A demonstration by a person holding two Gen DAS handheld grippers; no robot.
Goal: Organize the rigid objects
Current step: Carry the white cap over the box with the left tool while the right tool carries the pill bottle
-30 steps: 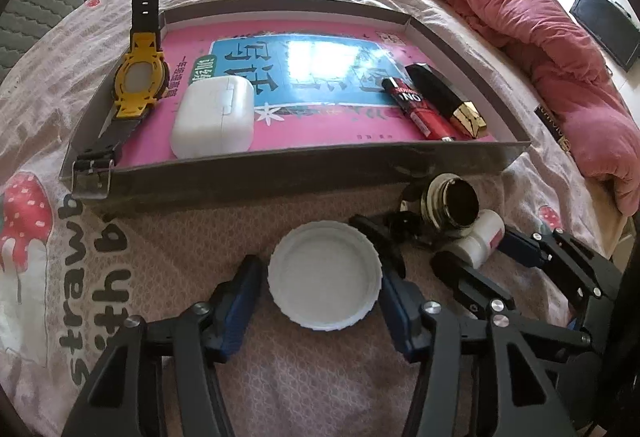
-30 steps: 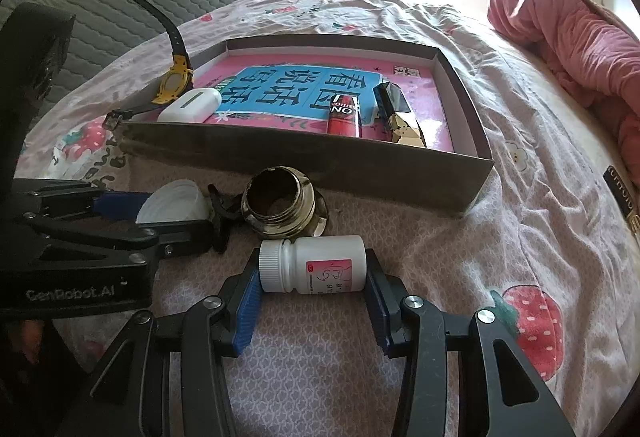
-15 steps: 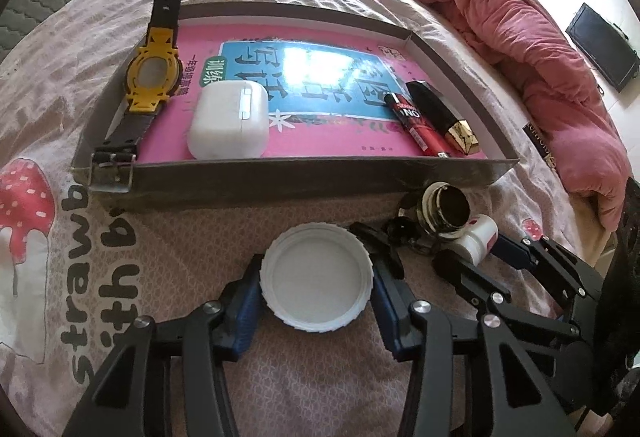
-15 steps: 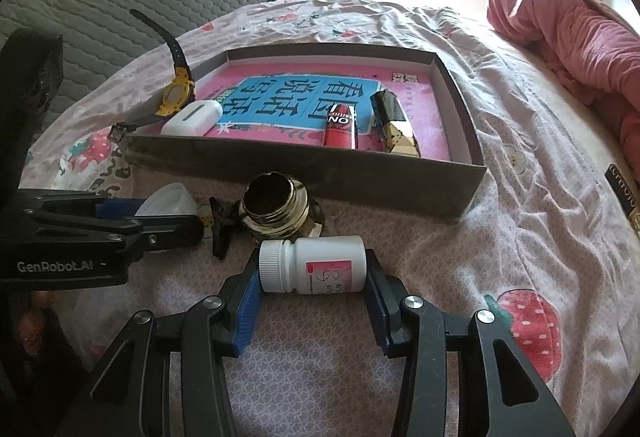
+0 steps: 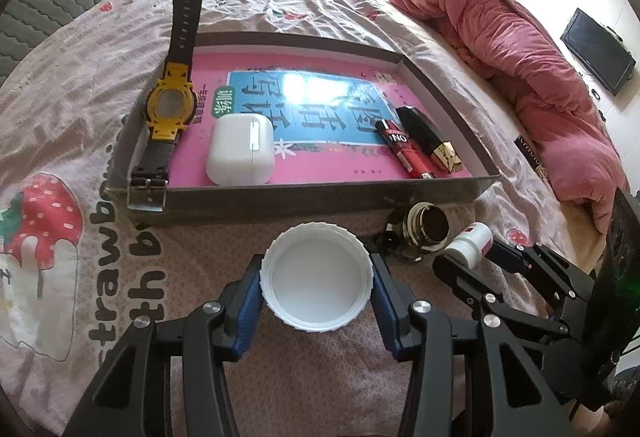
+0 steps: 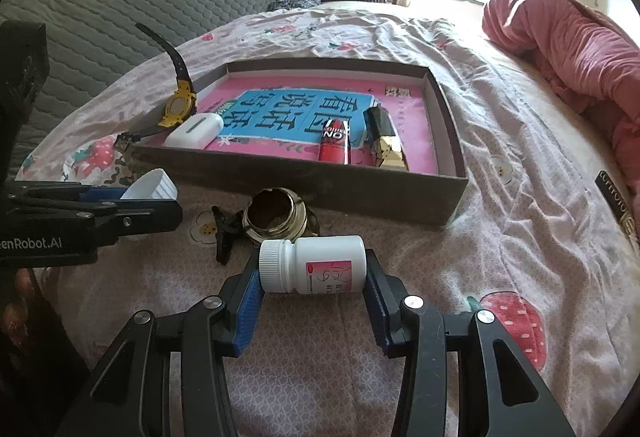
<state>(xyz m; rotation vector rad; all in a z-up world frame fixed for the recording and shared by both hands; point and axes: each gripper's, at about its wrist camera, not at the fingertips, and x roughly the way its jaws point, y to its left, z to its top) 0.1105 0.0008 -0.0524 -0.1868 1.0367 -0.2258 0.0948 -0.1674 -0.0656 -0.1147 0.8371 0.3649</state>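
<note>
While you hold a lid [image 5: 317, 280] in the clenched left gripper [image 5: 316, 291] and a bottle [image 6: 313, 264] in the right gripper [image 6: 314, 287] | both just before the tray [image 6: 440, 193] | inside it: four items | outside: jar [image 6: 276, 215], clip [image 6: 225, 229]

In the tray [image 5: 280, 193] on the bed [image 5: 72, 117]: watch [image 5: 170, 105] at the left wall, strap end over the near rim; earbud case [image 5: 240, 149] just right of it; battery [image 5: 404, 147] and lipstick [image 5: 430, 141] side by side toward the right wall. Before the tray's near wall: metal ring [image 6: 276, 215], clip [image 6: 226, 233] just left of it. Nearer still: cap [image 5: 316, 277] between the left gripper [image 5: 316, 287] fingers, lifted off the bed; pill bottle [image 6: 314, 265] lying sideways between the right gripper [image 6: 314, 291] fingers, right of the cap
</note>
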